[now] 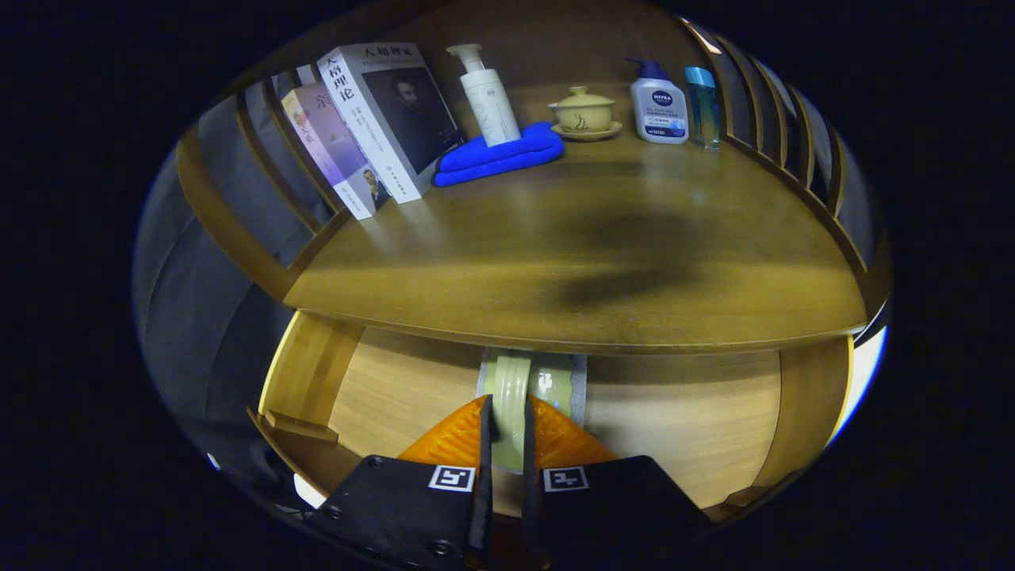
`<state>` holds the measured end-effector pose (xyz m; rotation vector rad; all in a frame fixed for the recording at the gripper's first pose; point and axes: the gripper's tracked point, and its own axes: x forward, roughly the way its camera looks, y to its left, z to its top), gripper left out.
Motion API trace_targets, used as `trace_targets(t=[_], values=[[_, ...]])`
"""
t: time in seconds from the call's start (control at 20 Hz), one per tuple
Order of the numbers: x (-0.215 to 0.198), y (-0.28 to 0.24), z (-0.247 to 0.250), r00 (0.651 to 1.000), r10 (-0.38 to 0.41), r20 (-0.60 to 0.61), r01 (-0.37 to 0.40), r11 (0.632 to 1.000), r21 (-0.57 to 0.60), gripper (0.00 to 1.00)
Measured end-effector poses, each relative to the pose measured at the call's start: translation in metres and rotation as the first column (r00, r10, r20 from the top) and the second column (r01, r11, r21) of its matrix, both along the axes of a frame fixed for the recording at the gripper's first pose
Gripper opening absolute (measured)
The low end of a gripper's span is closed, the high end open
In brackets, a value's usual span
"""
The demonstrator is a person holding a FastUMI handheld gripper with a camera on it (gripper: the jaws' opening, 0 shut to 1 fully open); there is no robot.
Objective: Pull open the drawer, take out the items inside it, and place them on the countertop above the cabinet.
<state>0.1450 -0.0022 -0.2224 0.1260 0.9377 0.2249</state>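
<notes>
Nearest to us, our gripper [507, 444] reaches down into the open drawer [396, 396], and its two fingers [484, 452] are drawn close together, clamped on the pale green rim or handle of a ceramic piece [511, 388] that stands up between them. We cannot tell whether it is a cup or some other vessel, since its body runs back under the front edge of the countertop [555, 246]. Beneath it lies a greyish mat [577, 388] with a scalloped edge, flat on the light wood floor of the drawer. Both side walls of the drawer show, one at each side of our fingers. Above the drawer spreads the wooden countertop, with a dark shadow across its middle and slatted rails along its left and right edges. Toward the back left corner we see two books [373, 119] leaning against the left rail, the larger white one in front of the smaller. Just beside them a folded blue cloth [499, 159] lies with a white pump bottle [488, 95] upright on it. Along the back edge stands a lidded yellow teacup on a saucer [583, 115], and near the back right corner a white lotion bottle [658, 103] with a blue pump, touching or nearly touching a slim clear blue bottle [703, 107].
</notes>
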Motion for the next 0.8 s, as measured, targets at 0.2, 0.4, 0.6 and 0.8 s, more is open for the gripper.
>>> trace_targets(t=[0.2, 0.4, 0.6, 0.8], values=[[-0.017, -0.001, 0.021, 1.000, 0.005, 0.012, -0.005, 0.998, 0.057, 0.17], [-0.034, -0.006, 0.038, 0.999, 0.009, 0.033, -0.012, 0.996, 0.084, 0.17], [-0.043, -0.012, 0.056, 0.998, 0.000, 0.058, -0.006, 0.994, 0.111, 0.17], [-0.047, -0.011, 0.078, 0.995, -0.002, 0.097, -0.012, 0.990, 0.140, 0.17]])
